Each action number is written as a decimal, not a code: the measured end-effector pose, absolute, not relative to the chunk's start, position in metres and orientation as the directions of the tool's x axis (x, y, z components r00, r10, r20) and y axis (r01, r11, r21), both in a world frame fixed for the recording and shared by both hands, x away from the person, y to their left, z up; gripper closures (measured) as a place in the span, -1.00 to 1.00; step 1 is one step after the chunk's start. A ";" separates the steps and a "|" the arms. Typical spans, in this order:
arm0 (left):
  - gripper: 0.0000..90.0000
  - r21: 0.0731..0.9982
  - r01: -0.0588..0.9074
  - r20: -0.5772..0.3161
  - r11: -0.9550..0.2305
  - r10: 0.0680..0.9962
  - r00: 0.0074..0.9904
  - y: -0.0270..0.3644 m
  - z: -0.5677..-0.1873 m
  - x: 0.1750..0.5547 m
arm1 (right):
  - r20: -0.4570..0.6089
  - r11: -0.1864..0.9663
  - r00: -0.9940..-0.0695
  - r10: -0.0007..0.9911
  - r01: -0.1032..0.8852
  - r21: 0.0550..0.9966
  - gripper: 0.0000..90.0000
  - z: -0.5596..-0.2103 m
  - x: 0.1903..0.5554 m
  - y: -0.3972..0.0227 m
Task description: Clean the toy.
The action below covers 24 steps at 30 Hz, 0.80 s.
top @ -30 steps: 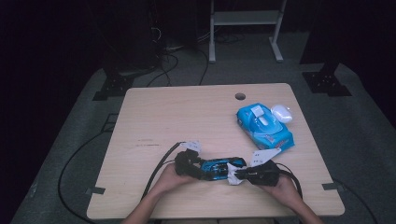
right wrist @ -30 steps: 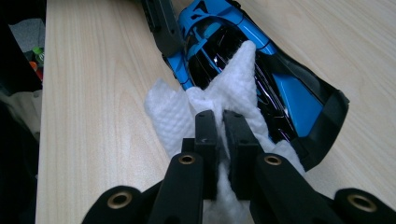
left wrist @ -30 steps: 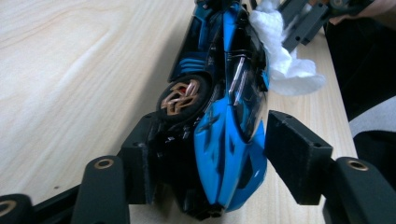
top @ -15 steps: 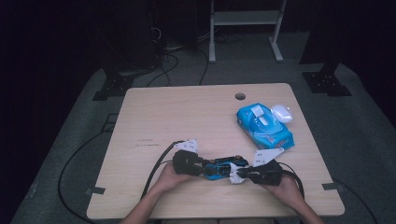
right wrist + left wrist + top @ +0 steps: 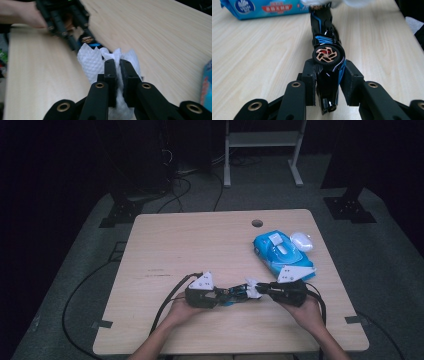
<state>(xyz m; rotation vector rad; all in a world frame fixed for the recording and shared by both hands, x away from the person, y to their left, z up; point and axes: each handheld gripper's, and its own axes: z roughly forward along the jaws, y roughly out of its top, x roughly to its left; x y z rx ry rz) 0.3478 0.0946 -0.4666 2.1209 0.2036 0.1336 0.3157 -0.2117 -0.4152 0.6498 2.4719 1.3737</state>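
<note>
A black and blue toy car (image 5: 327,50) with a copper-spoked wheel lies on its side between the jaws of my left gripper (image 5: 329,68). Those jaws have just been closing and now press on the car's two sides. In the high view the left gripper (image 5: 220,296) holds the car (image 5: 234,295) near the table's front edge. My right gripper (image 5: 117,65) is shut on a crumpled white wipe (image 5: 92,65). The wipe (image 5: 251,287) rests against the far end of the car (image 5: 88,40), and the right gripper (image 5: 259,290) faces the left one.
A blue pack of wet wipes (image 5: 282,252) lies at the right of the wooden table (image 5: 200,245), with a small white rounded object (image 5: 302,241) behind it. A cable hole (image 5: 257,223) is near the far edge. Black cables trail off the front left.
The right gripper with the wipe has risen a little and moved slightly farther up the picture. The left hand has stayed in place with the car.
</note>
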 end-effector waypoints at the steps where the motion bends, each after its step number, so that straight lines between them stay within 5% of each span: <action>1: 0.50 0.849 0.093 0.016 -0.520 0.201 0.979 0.094 -0.466 0.347 | 0.011 0.452 -0.866 0.500 0.272 0.849 0.86 -0.416 0.319 -0.211; 10: 0.50 0.838 0.078 0.036 -0.541 0.196 0.980 0.096 -0.465 0.345 | -0.033 0.530 -0.885 0.464 0.247 0.811 0.85 -0.417 0.331 -0.160; 20: 0.49 0.838 0.081 0.033 -0.540 0.198 0.980 0.098 -0.465 0.343 | 0.057 0.452 -0.856 0.513 0.326 0.830 0.84 -0.423 0.338 -0.195; 24: 0.49 0.841 0.094 0.018 -0.533 0.202 0.979 0.098 -0.466 0.344 | 0.012 0.476 -0.860 0.510 0.293 0.829 0.74 -0.425 0.333 -0.190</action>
